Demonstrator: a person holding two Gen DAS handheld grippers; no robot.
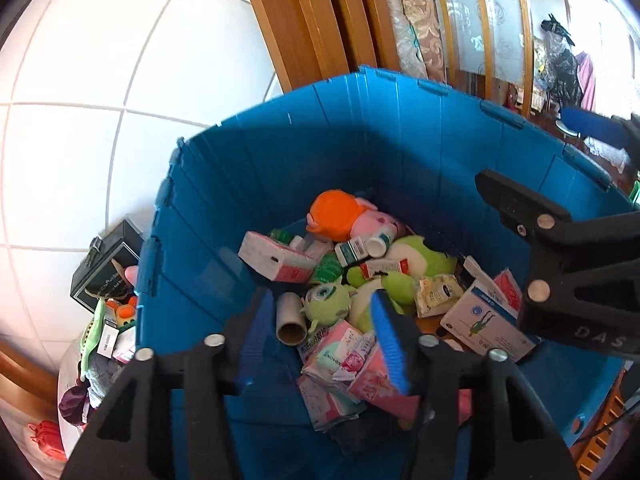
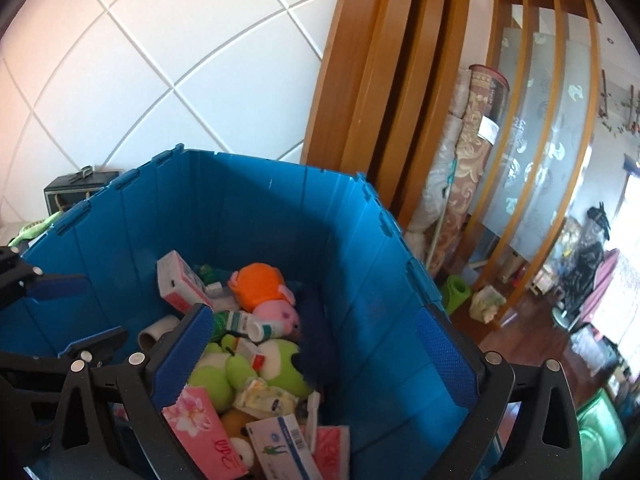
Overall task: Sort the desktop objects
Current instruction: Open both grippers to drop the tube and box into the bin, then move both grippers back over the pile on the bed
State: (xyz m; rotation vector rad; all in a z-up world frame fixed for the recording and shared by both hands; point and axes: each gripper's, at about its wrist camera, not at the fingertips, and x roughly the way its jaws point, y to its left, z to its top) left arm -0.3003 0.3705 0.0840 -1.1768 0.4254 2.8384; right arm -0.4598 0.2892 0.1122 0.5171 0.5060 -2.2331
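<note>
Right wrist view: right gripper (image 2: 320,356) spread wide, empty, above green plush (image 2: 280,364) in blue crate (image 2: 248,208).

The right gripper (image 1: 576,280) bears the letters "DAS"; labels on the boxes are too blurred to read.

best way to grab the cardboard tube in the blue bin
Take the cardboard tube across its round middle, coming from above. It lies on its side by the bin wall, open end toward the left tongs, so its curved sides are exposed; the end likely offers little to pinch.
</note>
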